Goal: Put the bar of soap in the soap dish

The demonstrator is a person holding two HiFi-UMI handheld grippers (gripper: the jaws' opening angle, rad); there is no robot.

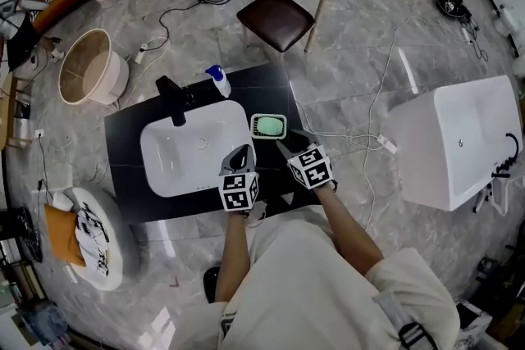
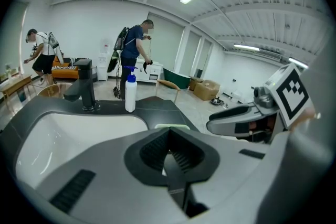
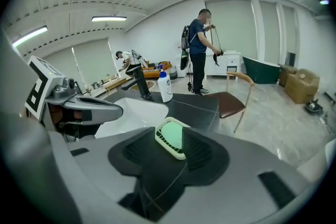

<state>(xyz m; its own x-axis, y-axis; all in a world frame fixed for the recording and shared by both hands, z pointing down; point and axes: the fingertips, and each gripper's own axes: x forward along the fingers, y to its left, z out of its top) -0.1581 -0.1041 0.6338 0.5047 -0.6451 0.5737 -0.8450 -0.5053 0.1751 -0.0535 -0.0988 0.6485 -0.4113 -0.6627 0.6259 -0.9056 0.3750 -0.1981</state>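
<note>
the person's pale top point(image 1: 328, 275) fills the bottom of the head view, with both forearms reaching over the near edge of the black worktop point(image 1: 127, 135). the bar of soap point(image 1: 269, 126), pale green, lies flat inside the whitish soap dish point(image 1: 253, 128). the dish sits on the worktop just right of the basin point(image 1: 189, 147), apart from the tap point(image 1: 171, 94) and the pump bottle point(image 1: 218, 81). the soap looks settled there, so i judge the placing done, with both hands hovering near it.

the right tool point(image 1: 286, 145) points down at the dish from just beside its near corner. its own view shows the jaws standing wide apart, the dish and soap framed in the gap beyond them and the pads pressing on nothing. that wide stance suits a release rather than a grip.

the left tool point(image 1: 241, 153) hangs over the basin's right rim, jaws brought together and empty. it is probably held aside because one tool is enough for this job.
</note>
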